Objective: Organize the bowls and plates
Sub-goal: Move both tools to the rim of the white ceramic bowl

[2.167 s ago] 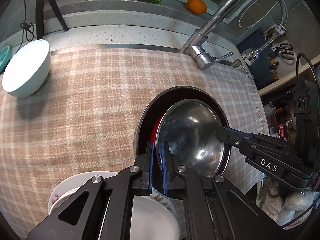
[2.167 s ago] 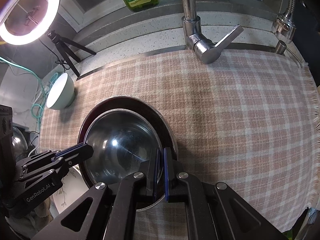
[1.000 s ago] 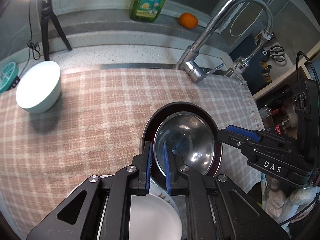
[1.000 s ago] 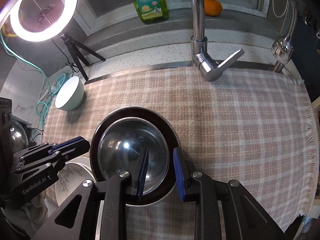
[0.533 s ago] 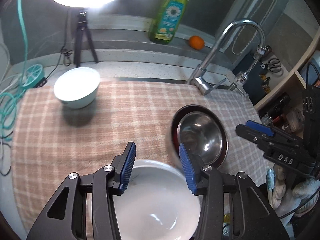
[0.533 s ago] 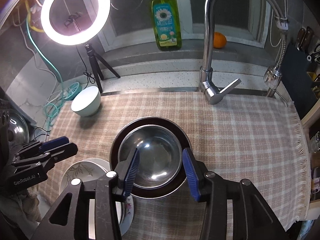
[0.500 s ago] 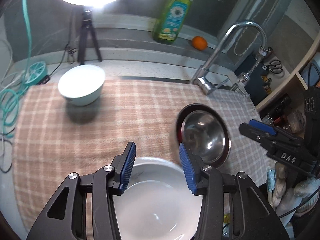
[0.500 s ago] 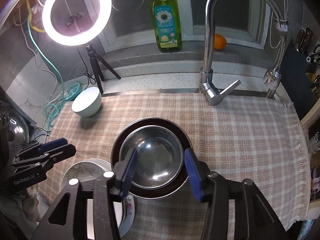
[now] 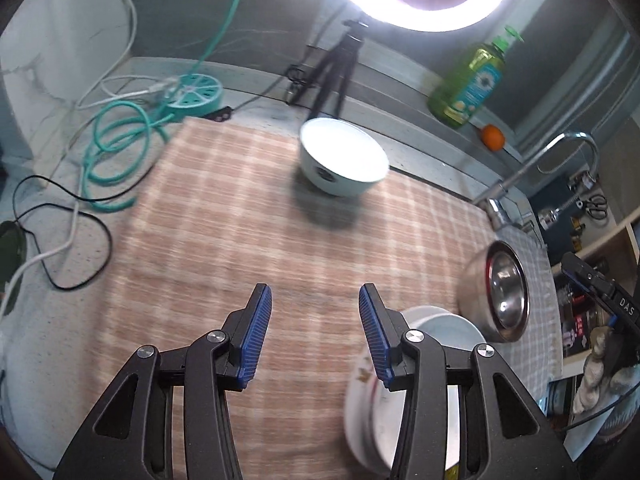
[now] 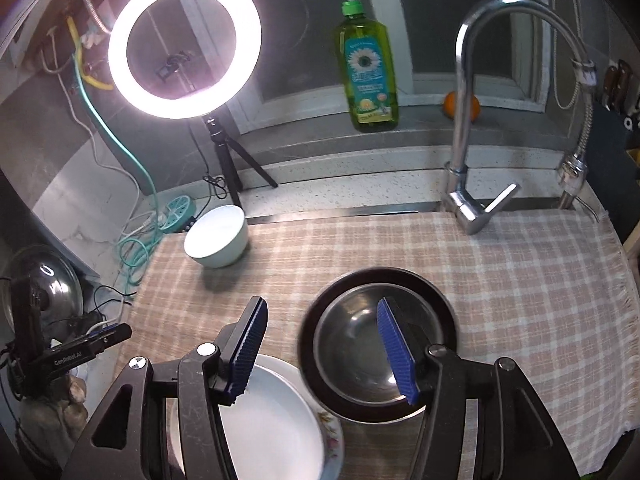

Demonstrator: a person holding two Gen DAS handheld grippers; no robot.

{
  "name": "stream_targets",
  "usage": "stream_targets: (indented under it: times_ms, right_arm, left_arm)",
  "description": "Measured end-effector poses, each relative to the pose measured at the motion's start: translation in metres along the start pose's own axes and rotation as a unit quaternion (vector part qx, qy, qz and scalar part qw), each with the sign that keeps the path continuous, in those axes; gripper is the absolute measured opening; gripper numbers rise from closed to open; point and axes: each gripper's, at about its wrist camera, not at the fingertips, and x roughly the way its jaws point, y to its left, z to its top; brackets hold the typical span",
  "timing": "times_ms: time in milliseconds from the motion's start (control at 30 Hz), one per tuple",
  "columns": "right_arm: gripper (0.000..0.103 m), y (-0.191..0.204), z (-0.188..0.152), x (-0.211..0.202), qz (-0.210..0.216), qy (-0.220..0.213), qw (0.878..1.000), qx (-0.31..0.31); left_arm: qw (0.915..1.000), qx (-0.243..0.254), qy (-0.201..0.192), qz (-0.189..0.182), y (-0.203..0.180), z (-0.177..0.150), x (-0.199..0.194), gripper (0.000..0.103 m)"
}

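A steel bowl sits nested inside a dark bowl on the checked cloth. Just left of it lies a stack of white plates, the bottom one flower-patterned. A pale white bowl stands alone at the cloth's far left corner. My right gripper hovers open above the gap between plates and nested bowls, holding nothing. My left gripper is open over bare cloth, well short of the white bowl, with the plates and steel bowl off to its right.
A ring light on a tripod, a green soap bottle and an orange line the back ledge. The tap arches over the cloth's far edge. Teal hose and cables lie left of the cloth, near a pot lid.
Both grippers, shut at the steel bowl's rim before, have opened and let it go. The right one pulled back and up. The left one swung away to the left, over bare cloth.
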Motion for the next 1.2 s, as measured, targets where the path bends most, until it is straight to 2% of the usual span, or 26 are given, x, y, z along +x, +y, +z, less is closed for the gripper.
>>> stream_targets:
  times_ms: [200,333,600,700,767,933,1200]
  right_arm:
    - [0.053,0.040,0.015,0.024,-0.002,0.035,0.999,-0.011]
    - [0.053,0.056,0.031,0.047,0.018,0.063,0.998,0.012]
    - [0.053,0.077,0.072,0.092,0.027,0.072,0.997,0.029]
    - [0.046,0.079,0.083,0.115,0.041,0.090,0.994,0.042]
    - [0.041,0.081,0.088,0.131,0.038,0.098,0.993,0.046]
    - [0.030,0.080,0.093,0.170,0.034,0.128,0.990,0.057]
    - [0.025,0.078,0.092,0.205,0.040,0.161,0.984,0.070]
  left_arm:
    - [0.9996,0.025,0.008,-0.009,0.024,0.029,0.006,0.044]
    - [0.9985,0.050,0.005,-0.019,0.027,0.052,0.011,0.044]
    - [0.9958,0.079,0.015,-0.043,0.026,0.098,0.038,0.041]
    - [0.9950,0.084,0.027,-0.045,0.025,0.110,0.053,0.036]
    - [0.9947,0.074,0.042,-0.057,0.026,0.117,0.064,0.028]
    - [0.9937,0.066,0.068,-0.059,0.024,0.131,0.090,0.023]
    - [0.9917,0.059,0.099,-0.057,0.018,0.139,0.118,0.017]
